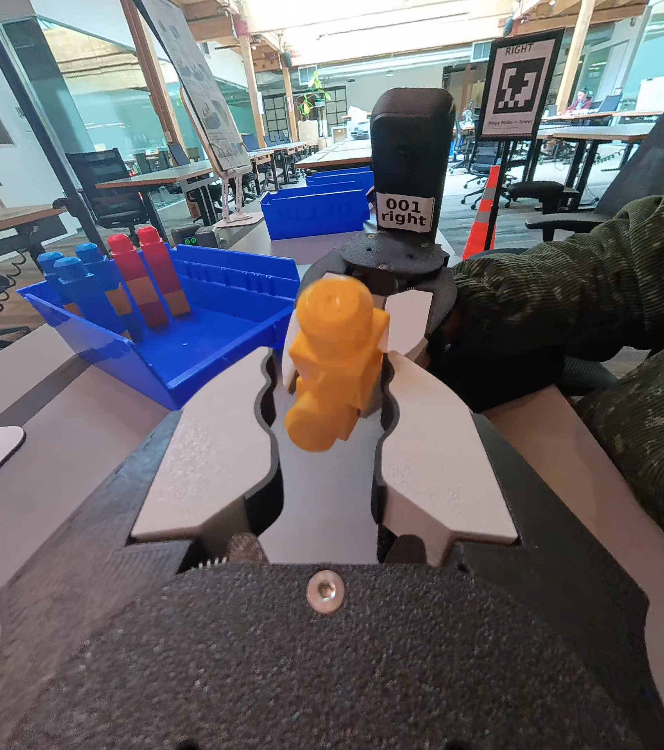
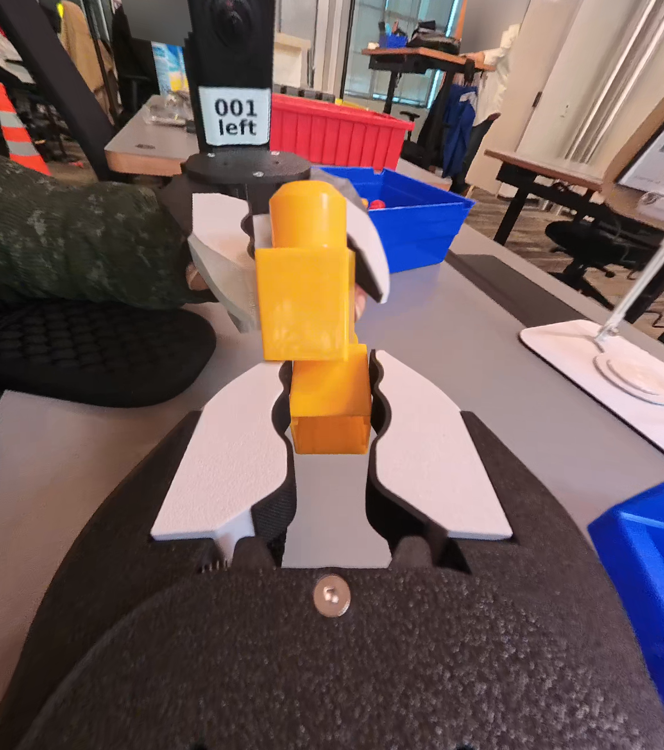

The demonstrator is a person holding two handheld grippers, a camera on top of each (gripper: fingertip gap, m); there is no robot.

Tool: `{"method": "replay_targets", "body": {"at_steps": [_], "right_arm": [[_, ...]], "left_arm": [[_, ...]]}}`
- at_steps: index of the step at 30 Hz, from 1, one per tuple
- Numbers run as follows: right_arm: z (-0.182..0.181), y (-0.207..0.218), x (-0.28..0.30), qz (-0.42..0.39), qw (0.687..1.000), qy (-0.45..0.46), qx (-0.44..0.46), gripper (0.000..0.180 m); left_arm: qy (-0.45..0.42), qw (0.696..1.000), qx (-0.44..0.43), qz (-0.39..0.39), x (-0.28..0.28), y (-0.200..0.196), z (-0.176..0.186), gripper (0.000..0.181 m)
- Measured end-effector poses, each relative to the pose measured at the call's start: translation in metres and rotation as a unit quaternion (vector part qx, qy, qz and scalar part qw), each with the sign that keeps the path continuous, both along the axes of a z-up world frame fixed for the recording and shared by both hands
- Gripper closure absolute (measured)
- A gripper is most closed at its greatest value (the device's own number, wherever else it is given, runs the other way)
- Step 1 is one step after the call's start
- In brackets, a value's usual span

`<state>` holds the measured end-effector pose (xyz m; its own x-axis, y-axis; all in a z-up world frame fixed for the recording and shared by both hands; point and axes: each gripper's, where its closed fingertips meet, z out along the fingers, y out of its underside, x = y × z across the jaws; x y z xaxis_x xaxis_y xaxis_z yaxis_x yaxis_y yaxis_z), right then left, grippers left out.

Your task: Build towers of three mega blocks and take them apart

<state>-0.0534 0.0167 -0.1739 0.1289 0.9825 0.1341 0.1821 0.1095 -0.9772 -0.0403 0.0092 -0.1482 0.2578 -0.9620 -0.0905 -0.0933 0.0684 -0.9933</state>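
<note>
In left view only, bin (image 1: 216, 357), stacked towers (image 1: 147, 284)

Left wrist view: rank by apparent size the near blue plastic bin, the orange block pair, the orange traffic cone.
1. Near blue plastic bin, largest.
2. Orange block pair, though it sits close to the lens, so it is inflated.
3. Orange traffic cone, smallest, but it is far off and partly hidden.

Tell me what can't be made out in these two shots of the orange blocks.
- Left wrist view: the orange blocks are motion-blurred, so the joint between them is unclear.
- Left wrist view: the towers in the blue bin have their bases hidden by the bin wall.
- Right wrist view: the far blue bin contents sit mostly behind the left gripper.
- Right wrist view: the near blue bin is cut off by the frame edge.
</note>
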Motion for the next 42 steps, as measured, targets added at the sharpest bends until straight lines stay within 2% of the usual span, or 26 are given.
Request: {"method": "replay_targets", "body": {"at_steps": [2,4,7,10,13,16,21,32,42], "right_arm": [[-0.006,-0.003,-0.003,0.010,1.000,-0.014,-0.009,0.143],[-0.011,-0.005,-0.004,0.015,0.999,-0.026,-0.010,0.143],[-0.010,-0.008,-0.005,0.023,0.999,-0.022,-0.016,0.143],[0.006,-0.009,0.000,0.037,0.998,0.027,-0.043,0.143],[0.035,-0.009,0.011,0.065,0.985,0.123,-0.097,0.143],[0.053,-0.005,0.021,0.074,0.971,0.186,-0.131,0.143],[0.056,-0.014,0.013,0.088,0.965,0.198,-0.147,0.143],[0.049,-0.021,0.010,0.107,0.960,0.182,-0.183,0.143],[0.046,-0.015,0.009,0.098,0.959,0.193,-0.186,0.143]], "left_arm": [[0.009,1.000,0.007,-0.003,0.002,-0.002,-0.003,0.129],[0.022,1.000,0.017,-0.008,0.004,-0.004,-0.009,0.144],[0.019,0.999,0.036,0.002,0.001,-0.003,-0.005,0.144],[-0.083,0.996,-0.007,-0.011,-0.013,-0.001,0.026,0.144],[-0.187,0.981,-0.047,-0.023,-0.032,0.004,0.050,0.144],[-0.223,0.971,-0.076,-0.042,-0.032,0.002,0.053,0.145],[-0.206,0.973,-0.092,-0.054,-0.003,-0.006,0.036,0.144],[-0.147,0.975,-0.140,-0.091,-0.001,-0.015,0.021,0.144],[-0.141,0.979,-0.129,-0.072,-0.001,-0.011,0.017,0.144]]}}
